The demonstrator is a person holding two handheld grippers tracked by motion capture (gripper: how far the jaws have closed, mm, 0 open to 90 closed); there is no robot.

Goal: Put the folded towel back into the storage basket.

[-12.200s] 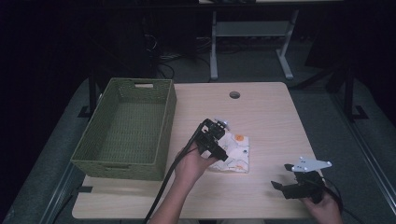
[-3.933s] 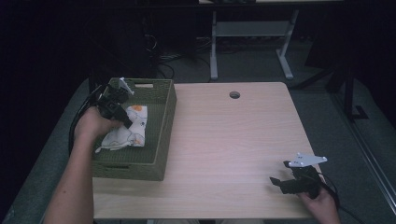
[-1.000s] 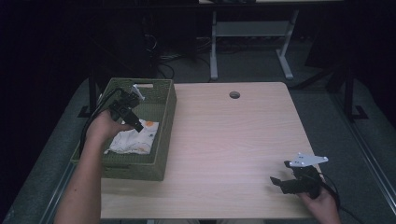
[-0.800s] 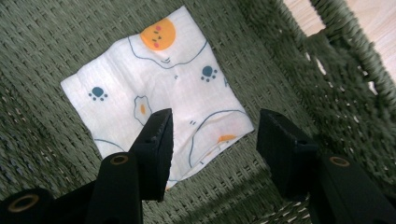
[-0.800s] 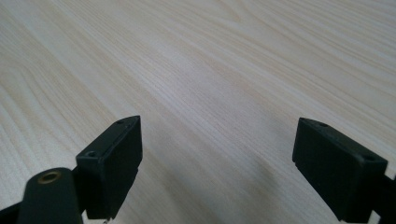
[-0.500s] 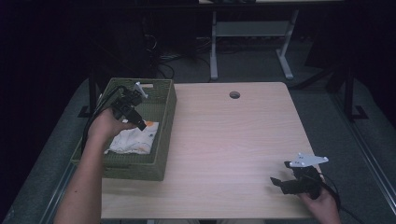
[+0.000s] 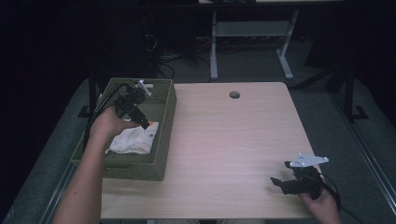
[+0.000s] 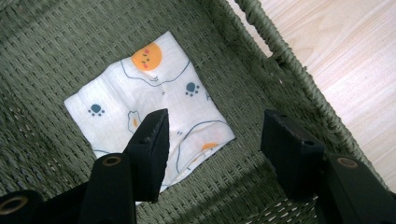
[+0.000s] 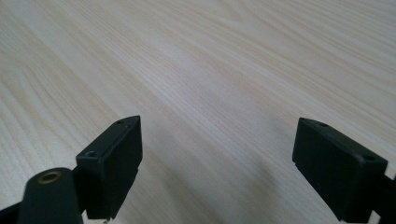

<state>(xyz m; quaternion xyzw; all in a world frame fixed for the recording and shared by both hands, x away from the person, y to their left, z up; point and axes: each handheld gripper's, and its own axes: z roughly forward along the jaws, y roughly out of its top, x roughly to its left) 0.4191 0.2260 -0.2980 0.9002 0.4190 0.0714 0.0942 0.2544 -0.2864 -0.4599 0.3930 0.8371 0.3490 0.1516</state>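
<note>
- The white folded cloth printed with orange faces and blue paw marks (image 8: pixel 149 102) lies flat on the floor of the olive-green woven basket (image 7: pixel 164 122), which stands at the left edge of the pale wooden table (image 7: pixel 233 140).
- In the high view the cloth (image 7: pixel 133 139) sits in the nearer half of the basket, close to its right wall.
- The left gripper (image 7: pixel 135 112), held in the person's left hand (image 7: pixel 108 126), hovers over the basket just above the cloth.
- In the left gripper view its black jaws stand apart and have just been opening; nothing is gripped between them, and the cloth lies below, clear of the pads.
- The right gripper (image 7: pixel 280 183) rests low at the table's near right corner, held in the right hand (image 7: pixel 322 205), well apart from the basket.
- Its jaws stand wide apart over bare wood.
</note>
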